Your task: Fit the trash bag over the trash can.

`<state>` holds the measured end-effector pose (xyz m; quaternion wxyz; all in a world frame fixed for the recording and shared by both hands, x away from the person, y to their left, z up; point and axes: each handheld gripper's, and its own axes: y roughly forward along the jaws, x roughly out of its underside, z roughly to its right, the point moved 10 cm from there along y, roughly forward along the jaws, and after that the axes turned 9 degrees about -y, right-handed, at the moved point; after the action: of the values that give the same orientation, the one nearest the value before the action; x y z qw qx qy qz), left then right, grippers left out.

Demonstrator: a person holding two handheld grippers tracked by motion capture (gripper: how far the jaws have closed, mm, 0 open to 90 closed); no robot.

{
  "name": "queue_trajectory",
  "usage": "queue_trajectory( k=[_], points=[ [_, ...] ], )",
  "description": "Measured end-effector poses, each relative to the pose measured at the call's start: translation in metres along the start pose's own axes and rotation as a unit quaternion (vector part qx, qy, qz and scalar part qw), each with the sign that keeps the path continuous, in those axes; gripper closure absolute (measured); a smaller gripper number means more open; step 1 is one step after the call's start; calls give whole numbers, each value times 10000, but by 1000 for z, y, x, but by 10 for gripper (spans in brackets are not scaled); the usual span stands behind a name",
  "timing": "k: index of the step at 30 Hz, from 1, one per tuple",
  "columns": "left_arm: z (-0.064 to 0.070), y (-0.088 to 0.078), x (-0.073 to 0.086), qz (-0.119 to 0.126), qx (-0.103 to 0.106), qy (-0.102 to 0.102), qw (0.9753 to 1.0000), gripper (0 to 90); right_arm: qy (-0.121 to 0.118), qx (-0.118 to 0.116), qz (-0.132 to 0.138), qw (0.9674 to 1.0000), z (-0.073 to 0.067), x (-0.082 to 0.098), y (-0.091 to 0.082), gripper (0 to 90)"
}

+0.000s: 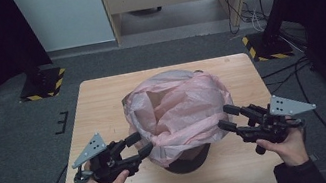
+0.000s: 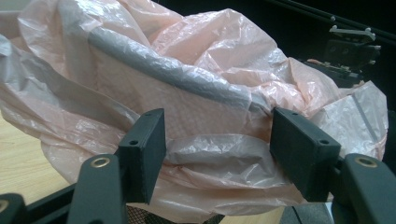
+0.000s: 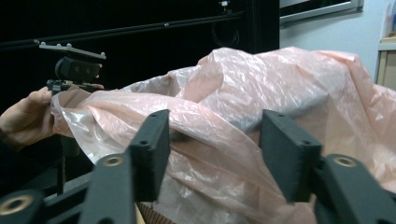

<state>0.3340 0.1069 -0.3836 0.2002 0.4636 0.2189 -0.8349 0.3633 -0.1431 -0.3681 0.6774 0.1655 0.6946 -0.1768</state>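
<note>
The left hand-held gripper (image 1: 141,145) waits at the near left of the pink bag (image 1: 179,111), jaws apart with bag plastic loose between them. The right hand-held gripper (image 1: 225,117) sits at the near right, jaws apart around a fold, likely so both sides can be pulled. The bag drapes over a dark bin (image 1: 188,160) in the middle of the wooden surface (image 1: 103,107).
</note>
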Motion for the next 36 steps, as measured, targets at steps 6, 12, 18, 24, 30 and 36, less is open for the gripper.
queue_trajectory(
  k=[6,12,18,24,30,36],
  points=[
    [0,6,7,-85,-49,92,9999,360,-163,-20,4,9999,1,8,-2,800],
    [-2,5,10,-108,-247,273,9993,467,-241,-122,-3,9996,-2,12,-1,900],
    [-6,5,14,-81,-364,275,9989,638,-110,-256,-131,9995,-2,24,-1,900],
    [-6,7,19,-157,-365,277,9988,684,-219,-415,-576,9972,-5,41,1,900],
    [-10,9,25,-310,-432,304,9981,672,-218,-249,-1127,9931,4,69,3,900],
    [-16,5,22,-242,-517,305,9979,594,-146,-127,-866,9961,11,65,2,724]
  ],
)
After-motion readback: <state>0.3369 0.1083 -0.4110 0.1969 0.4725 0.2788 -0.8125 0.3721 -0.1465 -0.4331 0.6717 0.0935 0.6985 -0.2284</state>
